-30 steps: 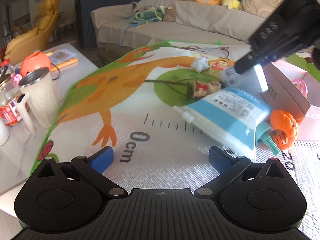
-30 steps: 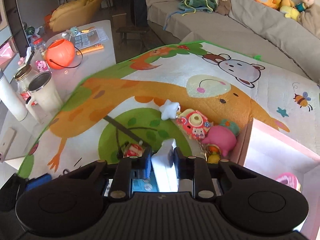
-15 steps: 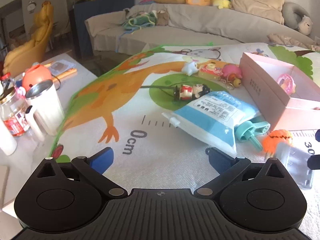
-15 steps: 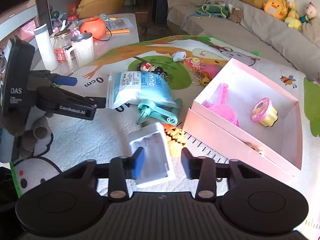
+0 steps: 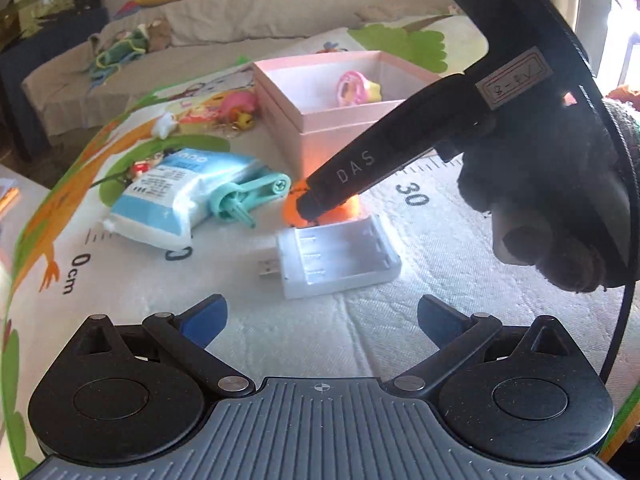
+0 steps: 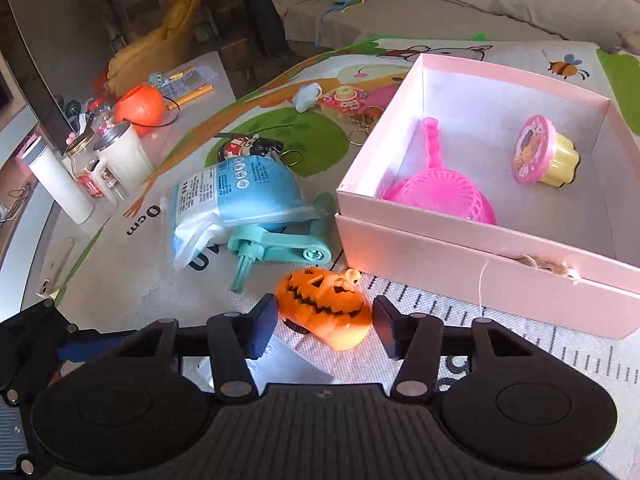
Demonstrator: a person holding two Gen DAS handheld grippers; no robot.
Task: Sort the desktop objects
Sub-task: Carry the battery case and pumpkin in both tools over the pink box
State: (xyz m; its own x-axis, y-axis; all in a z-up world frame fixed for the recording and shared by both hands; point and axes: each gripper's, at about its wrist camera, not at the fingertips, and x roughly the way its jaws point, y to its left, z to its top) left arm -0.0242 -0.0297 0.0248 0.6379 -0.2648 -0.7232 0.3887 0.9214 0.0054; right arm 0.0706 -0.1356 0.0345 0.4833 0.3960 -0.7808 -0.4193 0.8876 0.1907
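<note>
The pumpkin toy [image 6: 326,308] is bracketed by the open right tongs [image 6: 324,326]; it should be centred before closing. The left tongs [image 5: 320,316] are open and empty; the pink box [image 6: 480,268] lies at two o'clock.

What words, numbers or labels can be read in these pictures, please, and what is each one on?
"DAS": on the right gripper, along its black finger.
"0cm": on the play mat, at its ruler's start.
"30": on the same mat's ruler.
Handwritten label on the right gripper's body: too blurred to read.
Print on the blue and white pouch: too small to read.
Red label on the glass jar: unreadable.
</note>
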